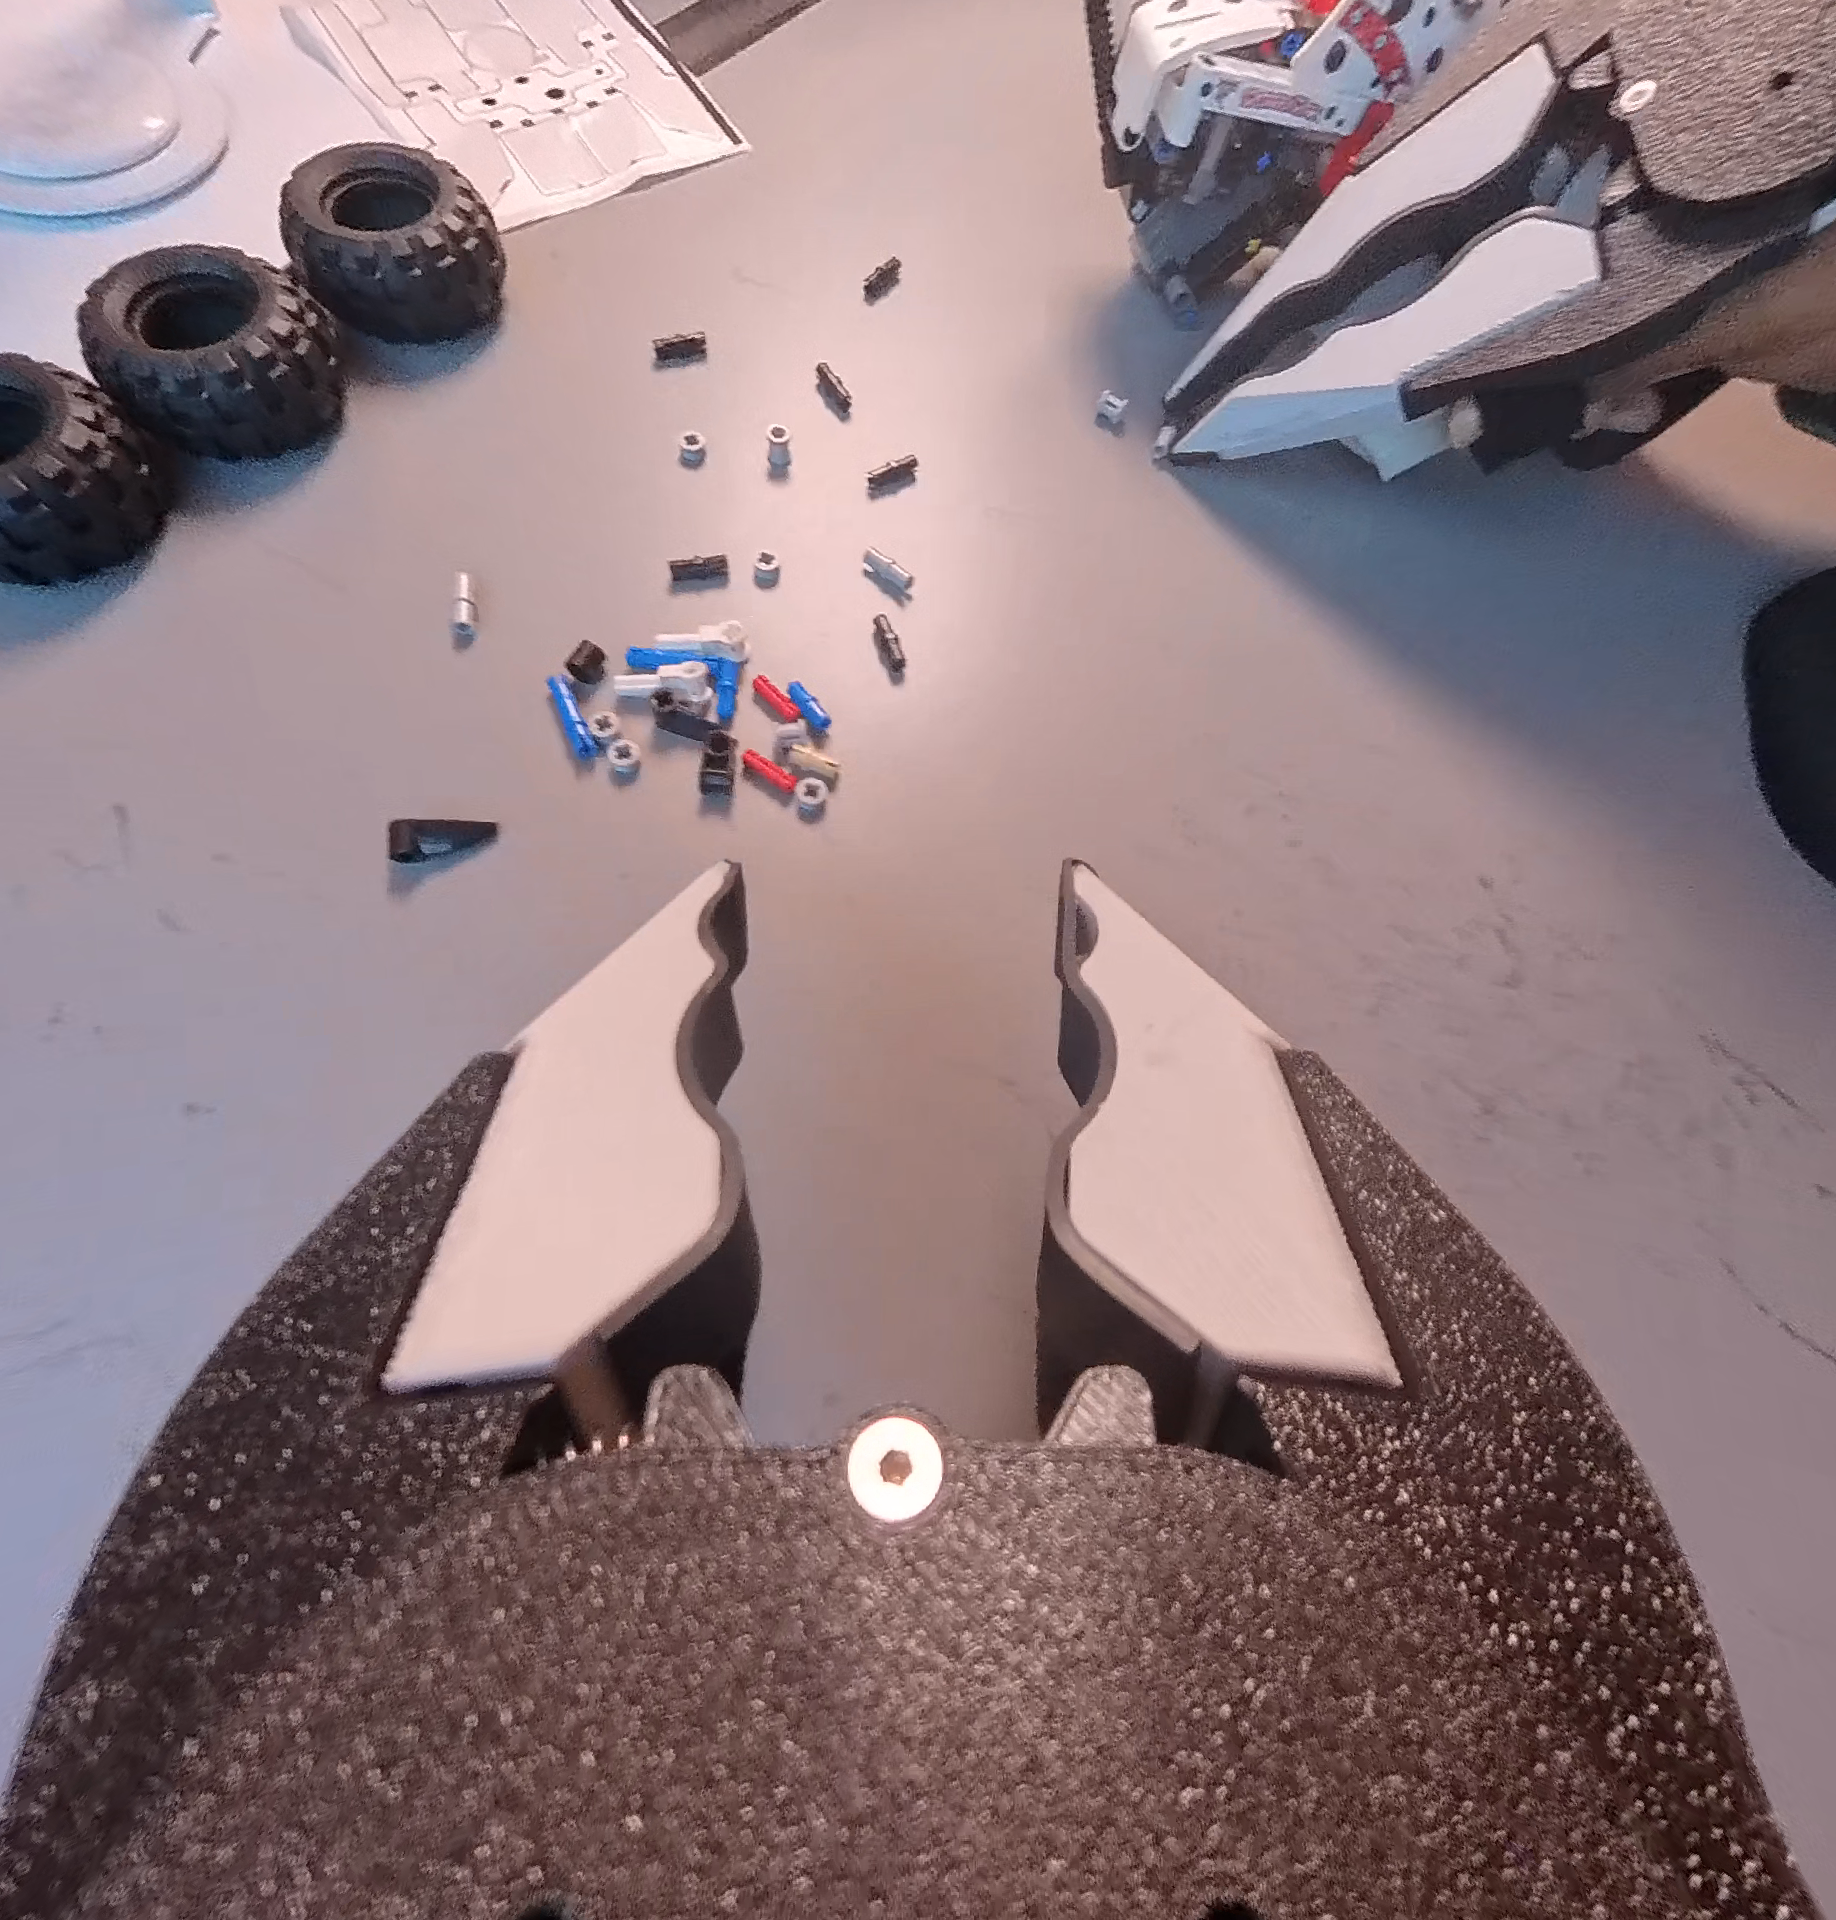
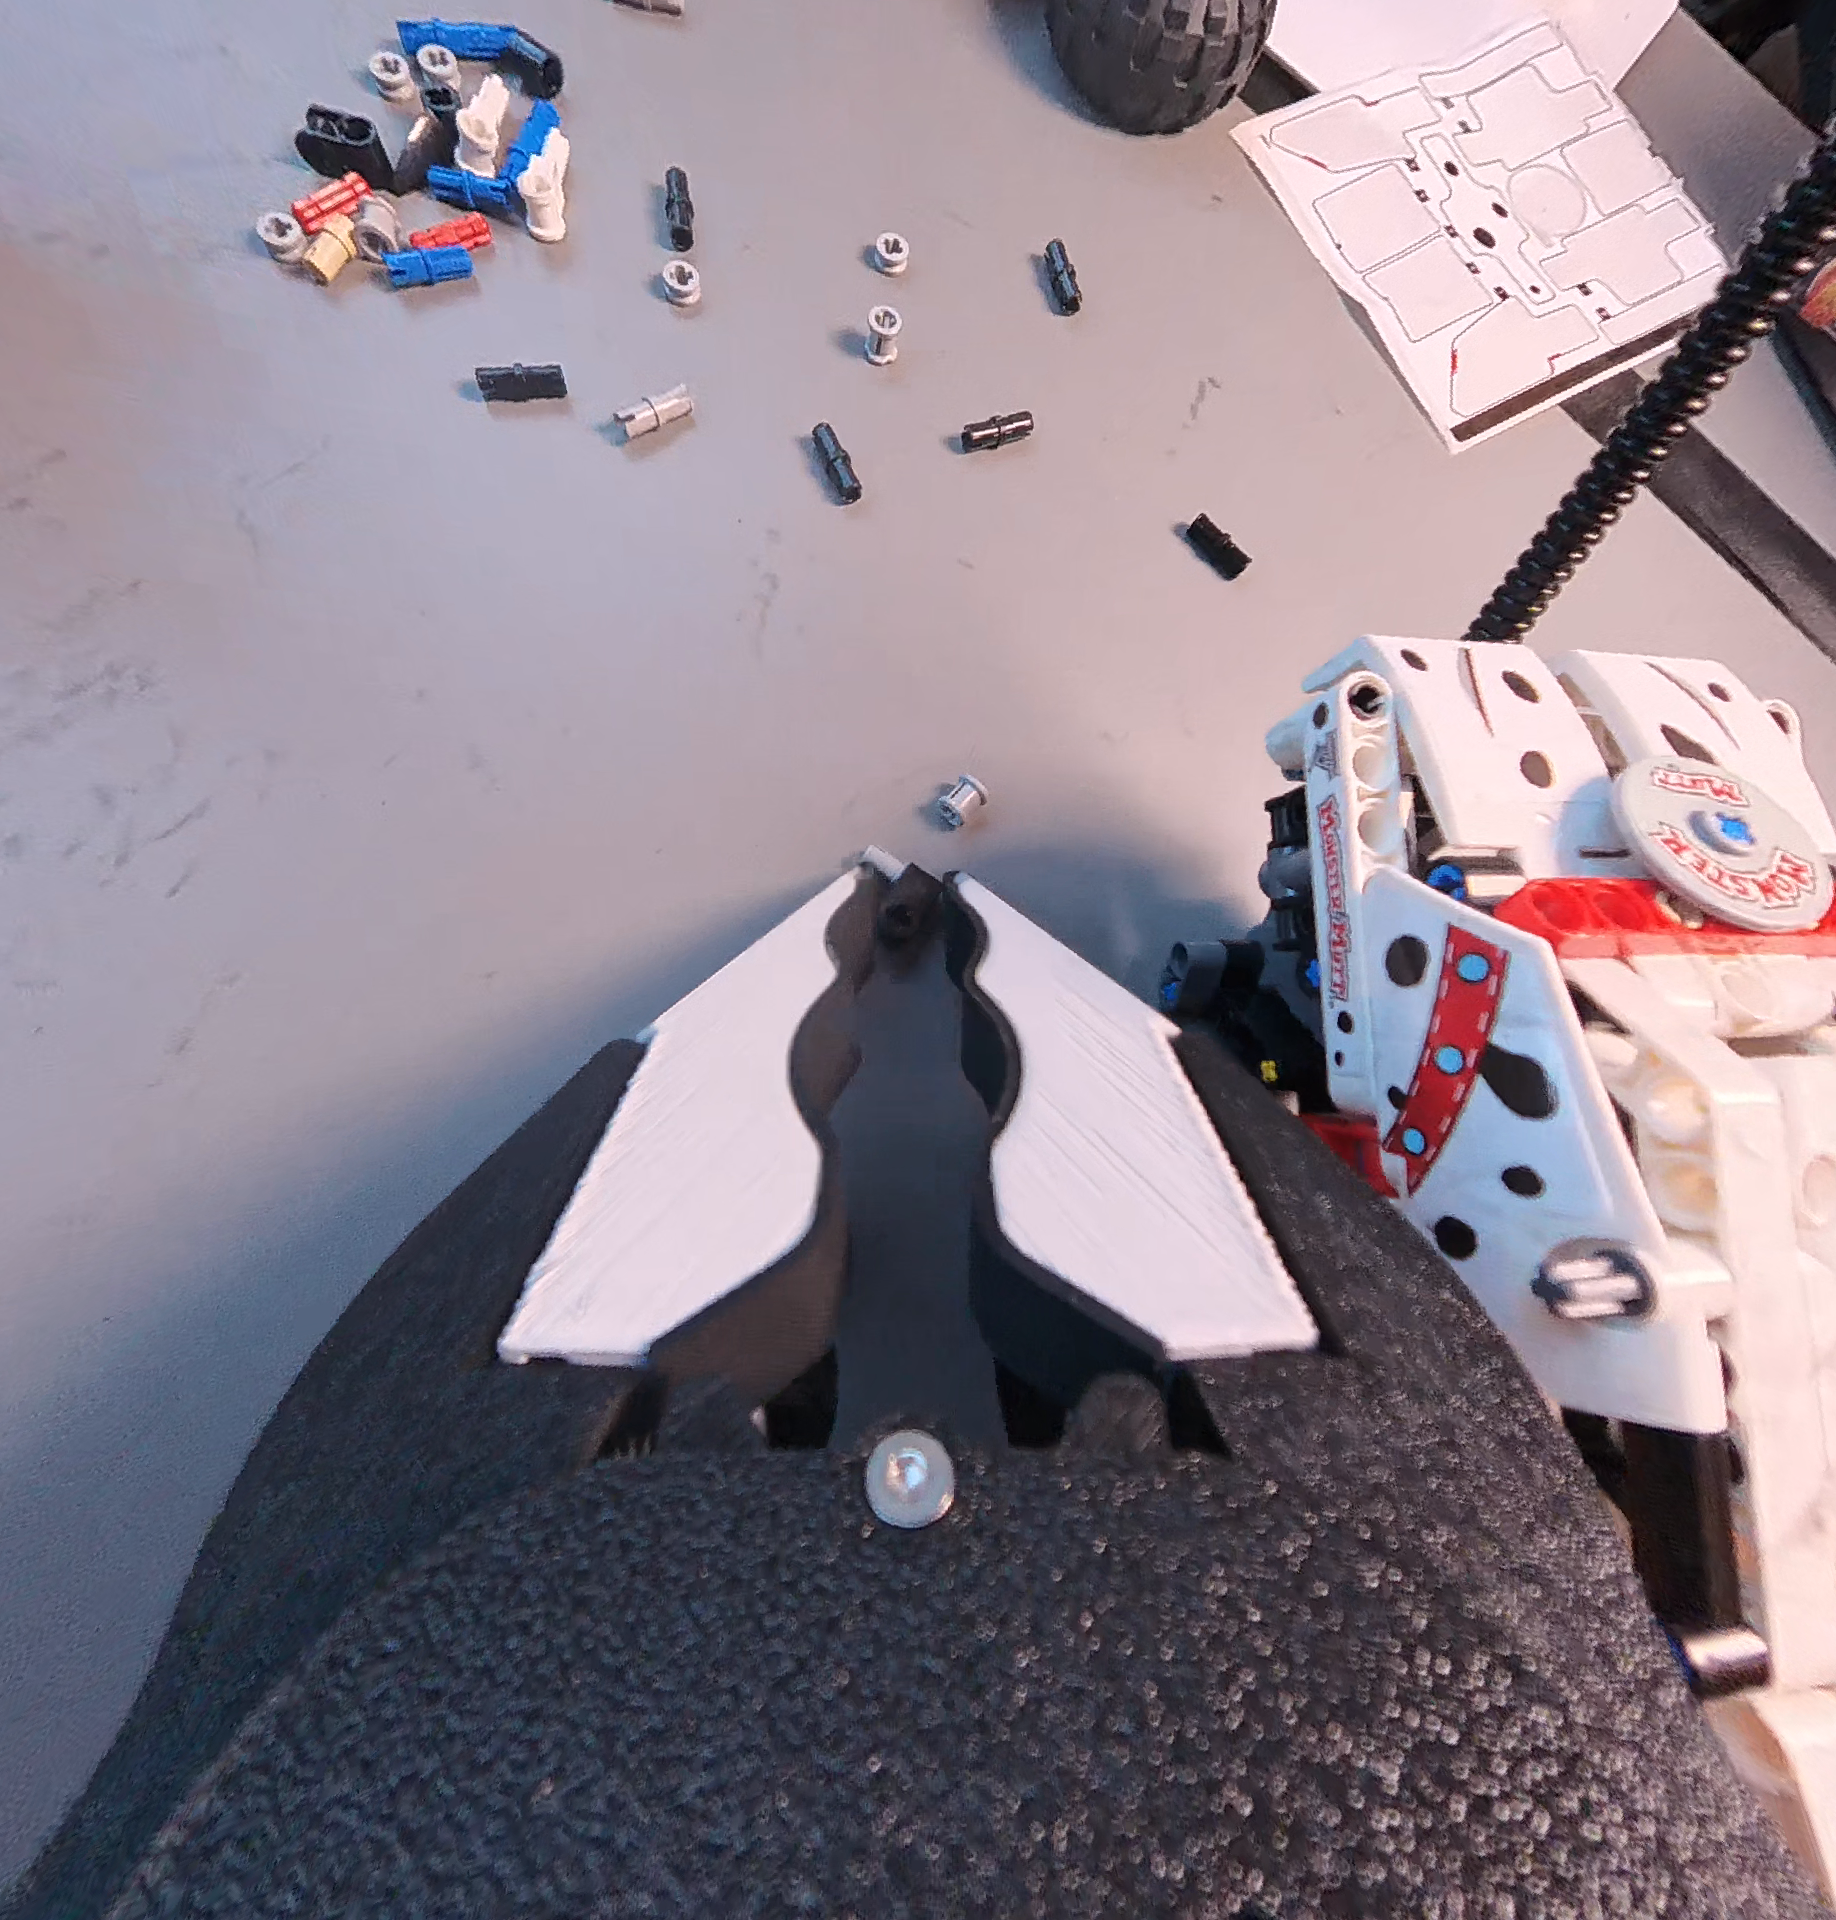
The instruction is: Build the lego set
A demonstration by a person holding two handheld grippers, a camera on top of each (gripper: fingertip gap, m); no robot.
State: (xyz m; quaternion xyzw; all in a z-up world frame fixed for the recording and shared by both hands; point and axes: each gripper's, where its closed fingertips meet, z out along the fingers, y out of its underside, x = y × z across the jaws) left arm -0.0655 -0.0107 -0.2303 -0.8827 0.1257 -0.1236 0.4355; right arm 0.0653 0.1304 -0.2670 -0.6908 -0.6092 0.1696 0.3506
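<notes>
Right gripper point(image 2: 909, 883) pinches a black pin point(image 2: 903, 914) beside the truck model point(image 2: 1516, 1039), awaiting insertion; left gripper point(image 1: 898, 883) fingers spread.

Three tyres point(image 1: 207, 353) — two grippers point(image 1: 898, 883)

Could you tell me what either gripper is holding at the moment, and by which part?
The right gripper pinches a small black connector piece at the very tips of its jaws; which part of it cannot be told. The left gripper is open and empty.
</notes>
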